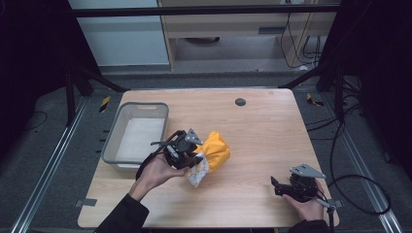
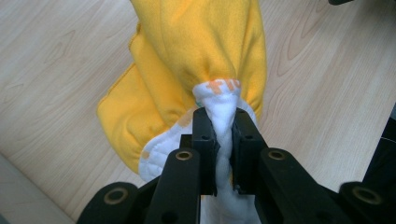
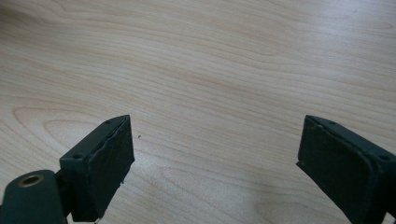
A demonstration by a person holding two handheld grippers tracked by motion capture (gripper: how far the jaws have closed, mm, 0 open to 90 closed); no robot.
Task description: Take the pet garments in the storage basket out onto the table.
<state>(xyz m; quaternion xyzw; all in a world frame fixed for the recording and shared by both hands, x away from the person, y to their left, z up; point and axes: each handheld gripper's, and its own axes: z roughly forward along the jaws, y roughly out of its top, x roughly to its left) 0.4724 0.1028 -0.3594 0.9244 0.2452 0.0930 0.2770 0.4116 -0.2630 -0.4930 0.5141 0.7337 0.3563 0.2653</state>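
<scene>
Yellow fleece with a white quilted lining is what your left gripper [image 2: 219, 135] has pinched, and only by a thin gathered fold of the white part. The cloth [image 1: 214, 151] hangs and rests near the middle of the counter [image 1: 262, 126], with the grey bin [image 1: 137, 132] at about nine o'clock from it and close by. Your right gripper [image 3: 212, 154] sits at the counter's four o'clock corner, jaws wide apart over bare wood and holding nothing.

The grip is the weak point. The jaws clamp a narrow bunch of soft fabric near its edge, so a quick lift or swing toward the bin could let the fold creep out and drop the whole bundle back on the counter. The bulk of the yellow fleece lies beyond the pinch, and I judge that its weight will pull straight against that small hold.

Watch the trailing part too. If you carry the cloth low, the loose end may drag on the wood or catch on the bin's near rim, leaving half of it draped outside. The bin looks light, so a snag may also shove it toward the counter's nine o'clock edge.

Your right gripper is well apart from the cloth, too far to catch a slip in time.
</scene>
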